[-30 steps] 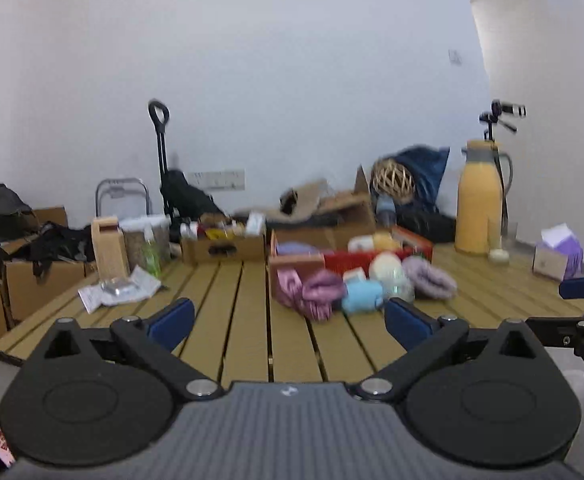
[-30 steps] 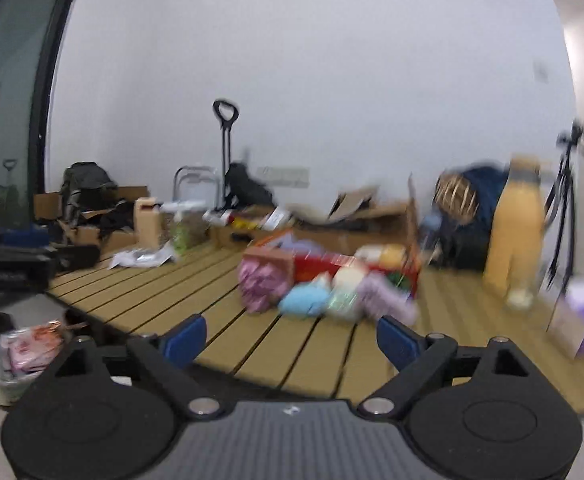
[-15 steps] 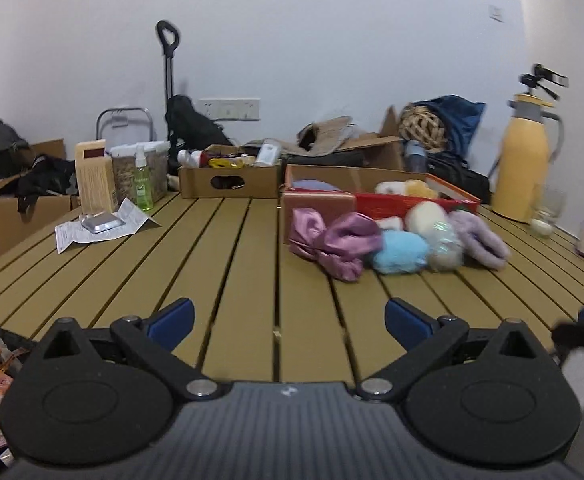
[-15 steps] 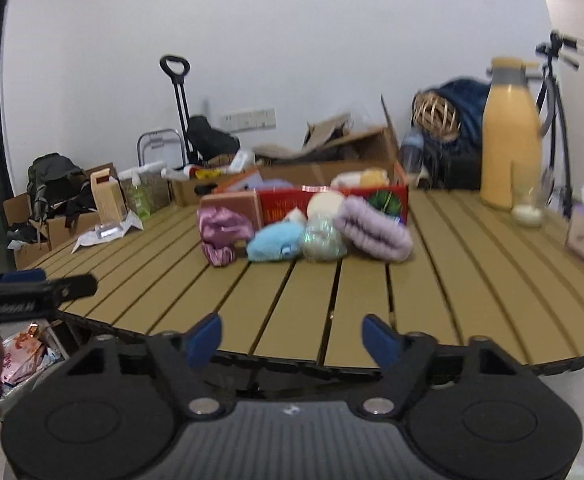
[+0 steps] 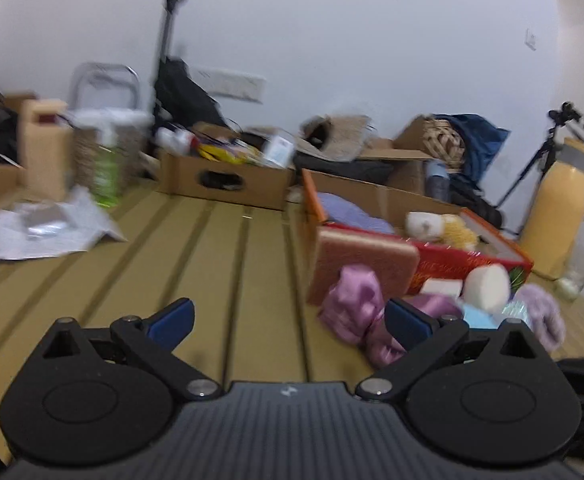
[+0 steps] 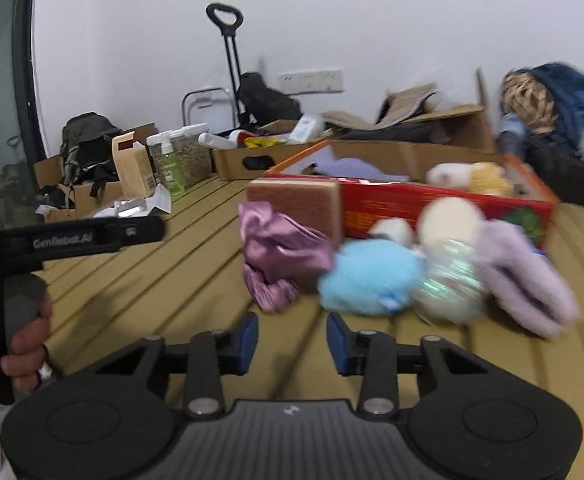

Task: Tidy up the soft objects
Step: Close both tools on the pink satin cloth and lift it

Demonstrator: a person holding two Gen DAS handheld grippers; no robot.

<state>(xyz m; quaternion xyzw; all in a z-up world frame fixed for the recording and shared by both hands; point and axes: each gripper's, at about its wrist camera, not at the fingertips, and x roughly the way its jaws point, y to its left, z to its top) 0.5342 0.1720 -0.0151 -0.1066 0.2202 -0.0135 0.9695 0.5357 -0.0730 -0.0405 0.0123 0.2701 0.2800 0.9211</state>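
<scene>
Two wrist views across a slatted wooden table, both somewhat blurred.

Left view: left gripper at bottom centre, blue fingers spread wide, nothing between them, hovering over bare slats. Right of centre, a pink satin cloth lying against a brown sponge that leans on a red box. Box partly filled: a lilac cloth, a white plush and a yellow one inside. More soft things at the right edge, partly hidden behind the right finger.

Right view: right gripper at bottom centre, fingers drawn in to a narrow gap, empty, just short of the pile. Across the middle of the frame, left to right: pink satin cloth, blue plush, shiny ball, lilac fuzzy piece, all touching or nearly so, in front of the red box. Two white round pieces behind them. Left gripper body at left edge, held in a hand.

Likely step: reaching for a first soft item to drop into the box. Best done by reopening the right fingers before contact, since the present gap looks too narrow for the blue plush or the cloth. Aiming at the cloth's bunched middle, low to the slats, should avoid a loose fold slipping out. Worth taking an outer item first, to avoid dragging neighbours along.
</scene>
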